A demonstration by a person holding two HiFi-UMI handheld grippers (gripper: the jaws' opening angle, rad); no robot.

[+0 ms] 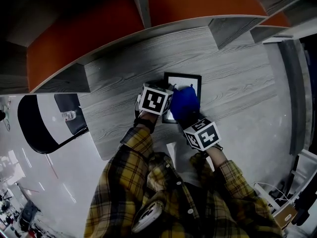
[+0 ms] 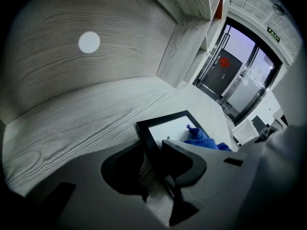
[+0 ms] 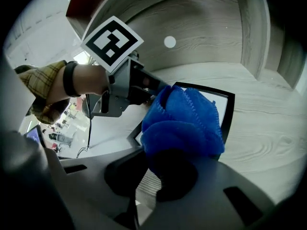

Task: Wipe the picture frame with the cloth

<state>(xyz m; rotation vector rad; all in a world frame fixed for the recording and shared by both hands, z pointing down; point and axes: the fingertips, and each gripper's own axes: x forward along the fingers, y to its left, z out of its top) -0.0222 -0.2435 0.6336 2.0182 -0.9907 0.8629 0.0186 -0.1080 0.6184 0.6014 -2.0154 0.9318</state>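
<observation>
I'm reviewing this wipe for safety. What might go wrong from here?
1. The left gripper pinches the frame by one thin edge only, so wiping pressure may twist it loose or slide it on the table.
2. The cloth is bunched in the right gripper, whose hard jaws sit close behind it. Pressed lower, they might scrape the frame's face.
</observation>
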